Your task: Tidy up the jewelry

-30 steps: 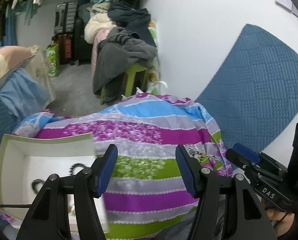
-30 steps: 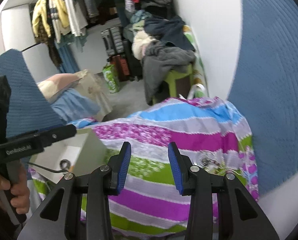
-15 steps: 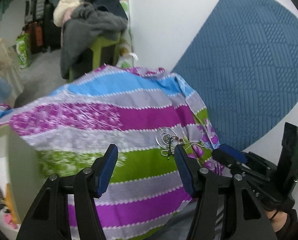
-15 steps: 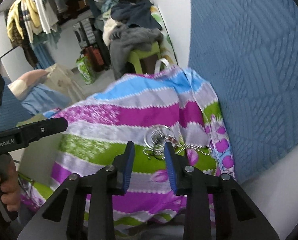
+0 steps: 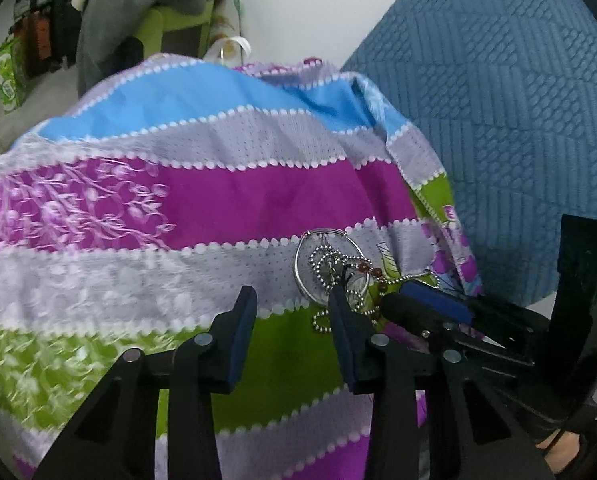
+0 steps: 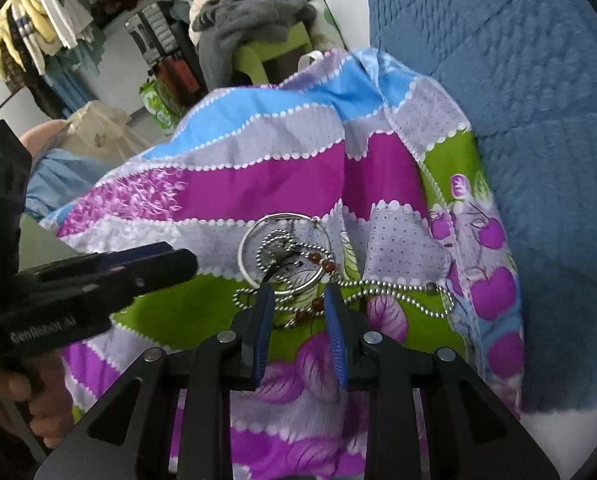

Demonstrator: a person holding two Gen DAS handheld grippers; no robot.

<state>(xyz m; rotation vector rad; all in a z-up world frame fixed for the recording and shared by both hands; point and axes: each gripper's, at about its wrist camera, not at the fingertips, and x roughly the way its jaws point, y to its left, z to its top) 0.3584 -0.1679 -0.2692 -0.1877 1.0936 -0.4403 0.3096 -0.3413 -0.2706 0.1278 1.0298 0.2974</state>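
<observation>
A tangle of jewelry lies on the striped cloth (image 5: 218,200): a silver bangle (image 6: 245,240), a ball chain (image 6: 398,286) and red beads (image 6: 322,262). The same pile shows in the left wrist view (image 5: 330,264). My right gripper (image 6: 299,296) is open, its blue fingers straddling the near edge of the pile. My left gripper (image 5: 292,300) is open and empty, just left of the pile, its right finger touching the chain's edge.
A blue quilted mat (image 5: 518,100) lines the wall to the right. A green stool piled with clothes (image 5: 158,8) stands beyond the cloth. A corner of a pale box (image 6: 38,240) shows at the left in the right wrist view.
Both grippers have moved forward and down toward the jewelry. The right jaws have narrowed a little around the pile. The pale box has slid out of the left wrist view.
</observation>
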